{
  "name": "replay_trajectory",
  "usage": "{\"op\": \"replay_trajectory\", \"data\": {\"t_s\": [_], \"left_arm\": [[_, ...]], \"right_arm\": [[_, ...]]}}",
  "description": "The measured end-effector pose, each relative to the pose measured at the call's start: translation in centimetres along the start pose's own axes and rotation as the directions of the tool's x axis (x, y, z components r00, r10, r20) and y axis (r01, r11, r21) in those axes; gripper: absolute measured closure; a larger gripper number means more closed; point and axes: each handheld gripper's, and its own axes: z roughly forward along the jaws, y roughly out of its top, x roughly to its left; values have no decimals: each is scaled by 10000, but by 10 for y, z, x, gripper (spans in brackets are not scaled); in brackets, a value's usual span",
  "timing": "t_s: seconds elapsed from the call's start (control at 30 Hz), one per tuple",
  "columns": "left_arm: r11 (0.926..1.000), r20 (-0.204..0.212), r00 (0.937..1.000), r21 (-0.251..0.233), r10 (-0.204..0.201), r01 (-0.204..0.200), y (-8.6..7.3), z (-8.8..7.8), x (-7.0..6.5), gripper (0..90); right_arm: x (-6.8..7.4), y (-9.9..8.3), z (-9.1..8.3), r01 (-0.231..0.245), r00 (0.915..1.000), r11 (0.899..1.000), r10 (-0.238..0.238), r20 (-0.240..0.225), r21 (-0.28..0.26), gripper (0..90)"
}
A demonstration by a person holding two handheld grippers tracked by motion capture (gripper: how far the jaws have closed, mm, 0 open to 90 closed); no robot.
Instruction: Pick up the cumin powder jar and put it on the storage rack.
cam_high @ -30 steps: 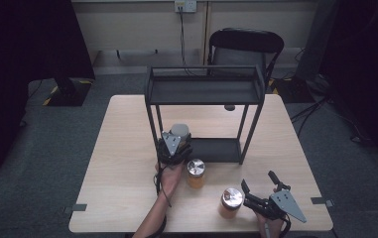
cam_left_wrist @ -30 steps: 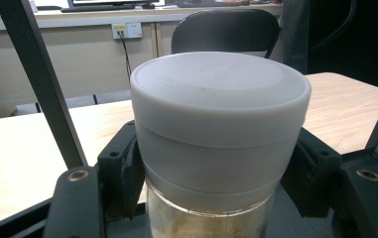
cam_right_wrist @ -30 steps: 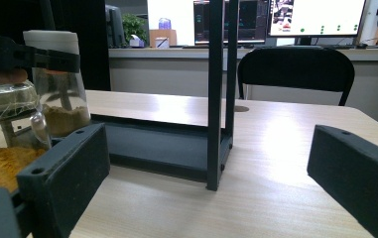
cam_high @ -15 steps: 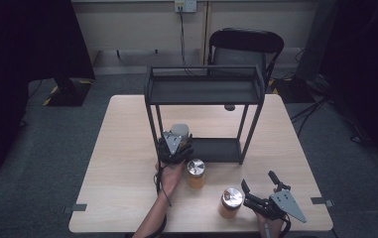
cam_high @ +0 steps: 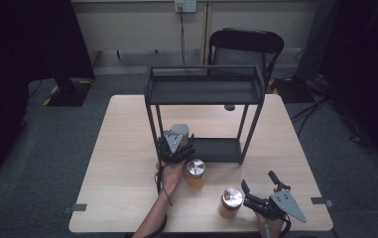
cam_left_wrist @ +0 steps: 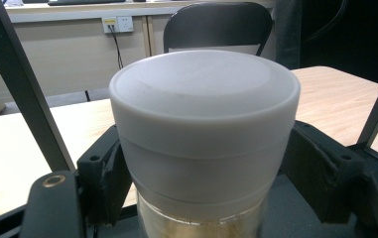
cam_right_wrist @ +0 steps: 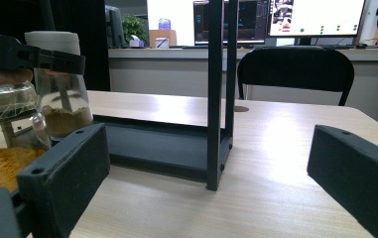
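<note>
1. The white-lidded jar (cam_left_wrist: 204,144) stands on the lower shelf (cam_high: 221,148) of the black rack (cam_high: 204,91), at the shelf's left end, close beside the rack's front left post. In the right gripper view one sees brownish powder in its lower part.

2. The left gripper (cam_high: 175,147) is around this jar, one jaw on each side just under the lid. Its jaws have just been opening. In the left gripper view the left pad looks very close to the glass and the right pad stands a little off, so I judge that the pads no longer press and the jar rests on the shelf by its own weight.

3. For the work this means, in my opinion, that the placing of this jar on the shelf is finished, and what remains for this hand is to draw back without pushing the jar.

4. Two more jars wait on the table (cam_high: 127,163): an orange-filled jar (cam_high: 195,173) just in front of the rack, and a second orange jar (cam_high: 231,202) nearer to the front edge.

5. The right gripper (cam_high: 261,191) lies low just beside the second orange jar, its jaws wide apart and holding nothing.

6. Behind the table stands a black chair (cam_high: 246,47).
</note>
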Motion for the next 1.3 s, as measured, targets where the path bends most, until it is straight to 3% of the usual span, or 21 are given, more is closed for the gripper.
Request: {"op": "replay_trajectory", "data": {"t_s": [1.3], "left_arm": [[9980,131,9991,-481,405,-399,22,-3,4,198]], "right_arm": [[0,0,0,-3,10000,10000,3,-22,12,21]]}}
